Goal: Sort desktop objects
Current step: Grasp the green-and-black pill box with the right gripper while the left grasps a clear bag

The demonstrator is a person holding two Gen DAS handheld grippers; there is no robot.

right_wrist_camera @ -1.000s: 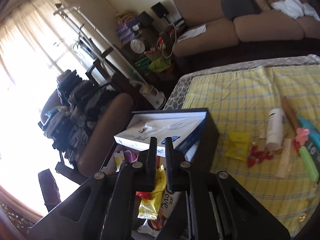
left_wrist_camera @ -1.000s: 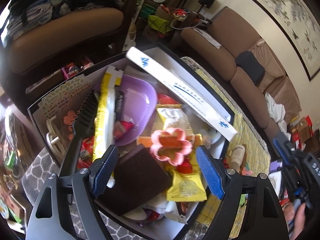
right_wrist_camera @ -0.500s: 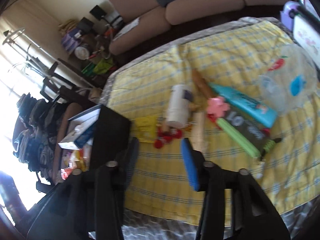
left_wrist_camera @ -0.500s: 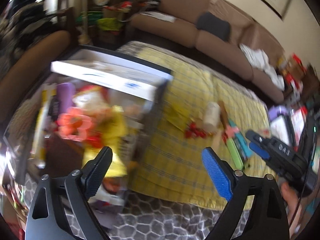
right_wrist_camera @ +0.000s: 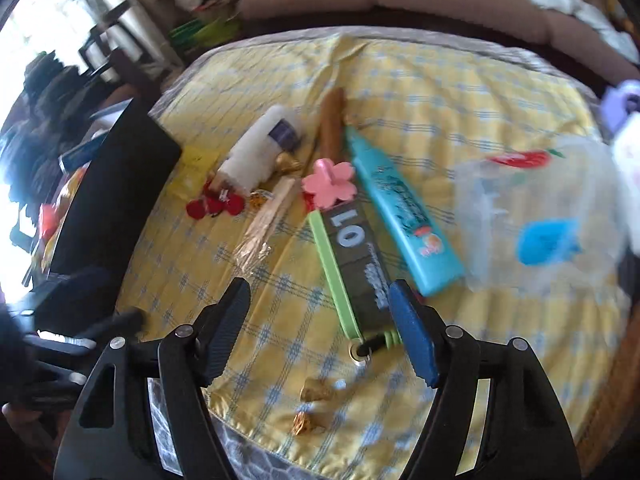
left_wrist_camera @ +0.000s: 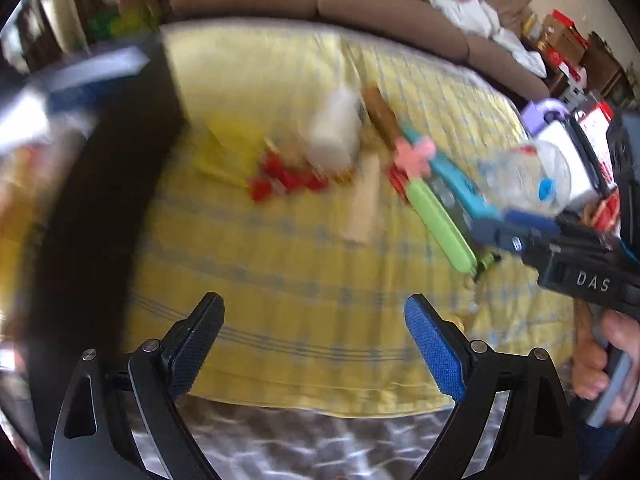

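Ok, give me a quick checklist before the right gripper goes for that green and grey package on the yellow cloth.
1. Right gripper empty: ok, jaws opening, nothing pressed between the pads.
2. Green and grey package in reach line: ok, its near end lies between the fingertips.
3. Package free to lift: not ok, the pink flower sits on its far end and the blue tube lies alongside.
4. Left gripper clear: ok, open over bare yellow cloth.
5. Room in the black box: cannot tell.

Left hand-held gripper (left_wrist_camera: 314, 342) wide open, empty, angled down; right hand-held gripper (right_wrist_camera: 318, 330) opening, empty.
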